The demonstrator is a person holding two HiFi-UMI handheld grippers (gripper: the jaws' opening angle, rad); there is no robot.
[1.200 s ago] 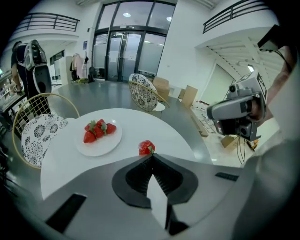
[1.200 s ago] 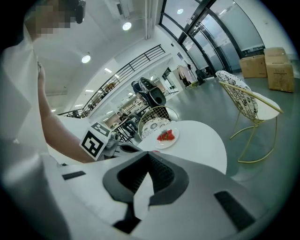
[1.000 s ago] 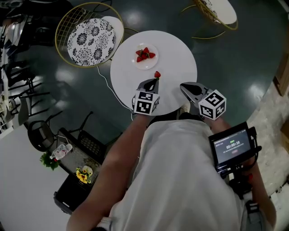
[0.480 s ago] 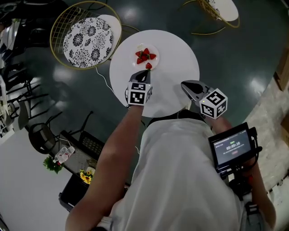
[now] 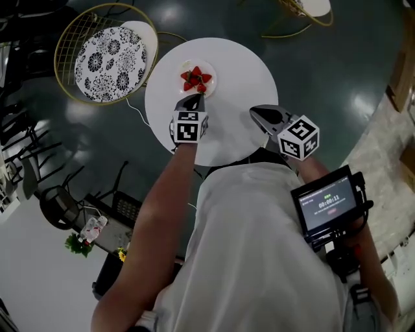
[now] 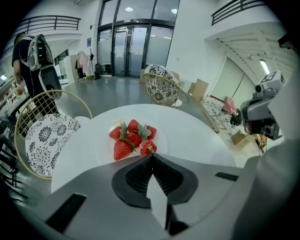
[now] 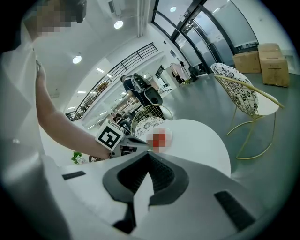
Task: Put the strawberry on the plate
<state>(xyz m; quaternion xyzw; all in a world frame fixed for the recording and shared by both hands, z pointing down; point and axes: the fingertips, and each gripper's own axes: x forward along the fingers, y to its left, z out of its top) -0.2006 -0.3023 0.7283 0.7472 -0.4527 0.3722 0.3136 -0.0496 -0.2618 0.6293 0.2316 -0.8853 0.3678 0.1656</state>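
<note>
On the round white table (image 5: 240,71) a small white plate (image 5: 211,71) carries several red strawberries (image 5: 194,78). My left gripper (image 5: 197,96) reaches to the plate's near edge and is shut on one strawberry (image 6: 148,148), which it holds over the plate's near rim (image 6: 104,143) beside the pile (image 6: 127,139). In its own view the left gripper (image 6: 151,156) shows the berry right at its tips. My right gripper (image 5: 258,114) hovers over the table's near right part, shut and holding nothing; its jaws (image 7: 149,153) meet at the tip.
A gold wire chair with a black-and-white patterned cushion (image 5: 107,61) stands left of the table, and a second one (image 5: 305,8) at the far right. A cable runs over the dark floor (image 5: 139,113). The table's near edge lies just under my arms.
My left gripper has carried the strawberry forward from the table's near middle to the plate's near edge. The right gripper has stayed about where it was.
</note>
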